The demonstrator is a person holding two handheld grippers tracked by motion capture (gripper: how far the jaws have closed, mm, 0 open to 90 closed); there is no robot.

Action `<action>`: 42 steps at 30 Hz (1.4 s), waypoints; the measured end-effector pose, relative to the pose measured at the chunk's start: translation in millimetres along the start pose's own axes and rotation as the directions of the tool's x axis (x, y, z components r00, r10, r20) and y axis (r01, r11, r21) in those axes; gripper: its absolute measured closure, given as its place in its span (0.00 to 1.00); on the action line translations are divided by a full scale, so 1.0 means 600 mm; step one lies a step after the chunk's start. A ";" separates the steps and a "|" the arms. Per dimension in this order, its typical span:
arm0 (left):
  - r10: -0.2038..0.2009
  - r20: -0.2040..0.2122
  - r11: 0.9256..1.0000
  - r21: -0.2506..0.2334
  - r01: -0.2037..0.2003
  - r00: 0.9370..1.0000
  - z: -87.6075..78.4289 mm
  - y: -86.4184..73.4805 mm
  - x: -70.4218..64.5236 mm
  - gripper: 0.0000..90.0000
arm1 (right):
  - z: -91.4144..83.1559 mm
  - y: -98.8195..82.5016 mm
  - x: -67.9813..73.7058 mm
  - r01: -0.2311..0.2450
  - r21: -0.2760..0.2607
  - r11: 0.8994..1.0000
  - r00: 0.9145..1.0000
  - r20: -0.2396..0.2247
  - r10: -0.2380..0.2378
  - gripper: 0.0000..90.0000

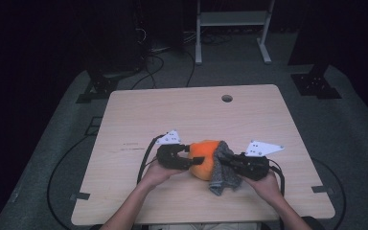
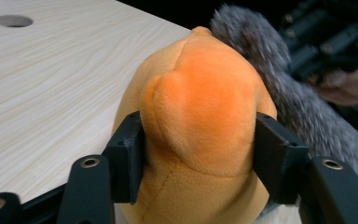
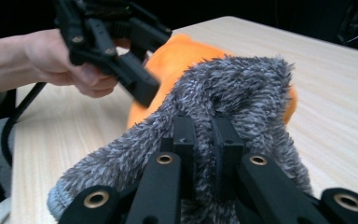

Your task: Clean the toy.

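At the bottom of the high view, the person's two hands meet low in the centre of the frame. The left gripper (image 1: 188, 155) has its jaws partly open around an orange plush toy (image 1: 203, 158); in the left gripper view the pads press on both flanks of the toy (image 2: 200, 121), so it is held. The right gripper (image 1: 223, 163) has its jaws nearly closed, pinching a fold of a fuzzy grey sock (image 3: 233, 88) draped against the toy's right side. Both things sit just above the wooden table (image 1: 182, 110), near its front edge. The step in hand looks like pulling the sock over the toy. Next, the right gripper likely needs to stretch the sock's opening across the toy while the left one keeps it steady.
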State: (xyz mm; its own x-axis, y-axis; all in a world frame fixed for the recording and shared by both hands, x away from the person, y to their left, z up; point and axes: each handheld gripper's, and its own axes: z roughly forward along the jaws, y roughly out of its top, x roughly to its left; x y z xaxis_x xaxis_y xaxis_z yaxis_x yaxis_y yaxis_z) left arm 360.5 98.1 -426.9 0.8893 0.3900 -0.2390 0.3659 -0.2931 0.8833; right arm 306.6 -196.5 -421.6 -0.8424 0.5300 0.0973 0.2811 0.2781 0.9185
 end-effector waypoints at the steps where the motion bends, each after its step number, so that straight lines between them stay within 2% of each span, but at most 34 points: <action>1: -0.014 0.000 1.000 -0.006 0.014 1.000 0.000 0.000 0.003 0.46 | 0.002 -0.004 0.001 0.002 0.015 1.000 1.000 -0.001 -0.001 0.91; 4: -0.011 0.002 1.000 -0.011 0.011 1.000 0.000 -0.001 0.004 0.46 | 0.004 -0.014 0.009 0.017 0.060 0.998 1.000 -0.011 -0.016 0.91; 5: -0.008 0.000 1.000 -0.012 0.008 1.000 0.000 -0.001 0.002 0.46 | 0.001 -0.013 0.010 0.015 0.058 0.998 1.000 -0.016 -0.014 0.91; 7: 0.007 0.006 1.000 -0.006 -0.007 1.000 0.001 0.000 0.000 0.48 | -0.007 -0.003 0.008 0.009 0.031 0.999 1.000 -0.022 -0.008 0.91; 10: 0.036 0.007 0.999 0.005 -0.036 0.999 0.004 0.002 -0.007 0.49 | -0.014 0.022 -0.002 -0.002 -0.042 0.999 1.000 -0.017 0.001 0.91; 12: 0.051 0.012 0.999 0.008 -0.051 0.999 0.004 0.003 -0.011 0.48 | -0.009 0.031 -0.007 0.006 -0.035 0.999 1.000 -0.008 -0.007 0.91; 13: 0.058 0.029 0.998 0.009 -0.058 0.998 0.004 0.003 -0.011 0.46 | -0.003 0.031 -0.010 0.005 -0.018 1.000 1.000 -0.003 -0.005 0.91; 14: 0.058 0.049 0.998 0.010 -0.058 0.997 0.003 0.001 -0.009 0.40 | 0.005 0.026 -0.012 -0.008 -0.002 1.000 1.000 -0.010 0.008 0.91; 17: 0.035 0.062 0.999 0.018 -0.036 0.997 0.007 -0.005 -0.006 0.24 | 0.008 0.015 -0.008 -0.027 0.003 1.000 0.999 -0.044 0.027 0.91; 18: 0.051 0.061 0.999 0.016 -0.052 0.997 0.009 -0.007 -0.010 0.24 | 0.006 0.015 -0.004 -0.023 0.009 1.000 0.998 -0.056 0.023 0.91; 20: 0.102 0.042 0.995 -0.002 -0.102 0.994 0.005 -0.004 -0.018 0.39 | -0.003 0.022 0.002 -0.005 0.016 1.000 0.998 -0.056 0.006 0.91; 22: 0.135 0.027 0.991 -0.011 -0.135 0.990 0.002 0.002 -0.026 0.47 | -0.014 0.034 0.001 -0.002 -0.014 1.000 0.999 -0.052 0.001 0.91; 25: 0.208 -0.010 0.978 -0.022 -0.208 0.978 -0.001 0.005 -0.041 0.51 | -0.021 0.051 -0.007 -0.007 -0.040 0.999 1.000 -0.024 0.006 0.91; 28: 0.252 -0.011 0.968 0.009 -0.252 0.968 -0.001 0.003 -0.047 0.52 | -0.017 0.056 -0.016 -0.020 -0.046 0.999 1.000 -0.022 0.019 0.91; 31: 0.251 0.004 0.968 0.026 -0.251 0.968 0.001 -0.004 -0.046 0.52 | -0.003 0.041 -0.025 -0.035 -0.003 0.999 0.999 -0.031 0.035 0.91; 33: 0.255 0.009 0.966 0.029 -0.256 0.967 0.002 -0.006 -0.047 0.52 | -0.005 0.030 -0.028 -0.051 0.002 0.999 0.998 -0.036 0.051 0.91; 37: 0.243 0.024 0.970 0.022 -0.243 0.970 0.000 -0.009 -0.045 0.51 | -0.025 0.015 -0.035 -0.055 0.054 0.997 0.998 0.008 0.055 0.91; 40: 0.237 0.049 0.971 0.023 -0.238 0.970 -0.001 -0.011 -0.045 0.51 | -0.038 0.020 -0.037 -0.065 0.026 0.998 0.998 0.010 0.065 0.91; 42: 0.254 0.064 0.966 0.029 -0.256 0.965 0.001 -0.012 -0.049 0.51 | -0.037 0.029 -0.037 -0.071 -0.011 0.997 0.997 -0.006 0.071 0.91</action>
State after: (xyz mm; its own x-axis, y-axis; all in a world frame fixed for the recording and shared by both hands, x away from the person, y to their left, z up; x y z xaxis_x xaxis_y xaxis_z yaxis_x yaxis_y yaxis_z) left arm 332.1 88.5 -426.3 0.9687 0.2462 -0.0321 0.1338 -0.4086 0.9029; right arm 319.7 -221.2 -399.1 -0.8229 0.5437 0.1647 0.3355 0.2311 0.9132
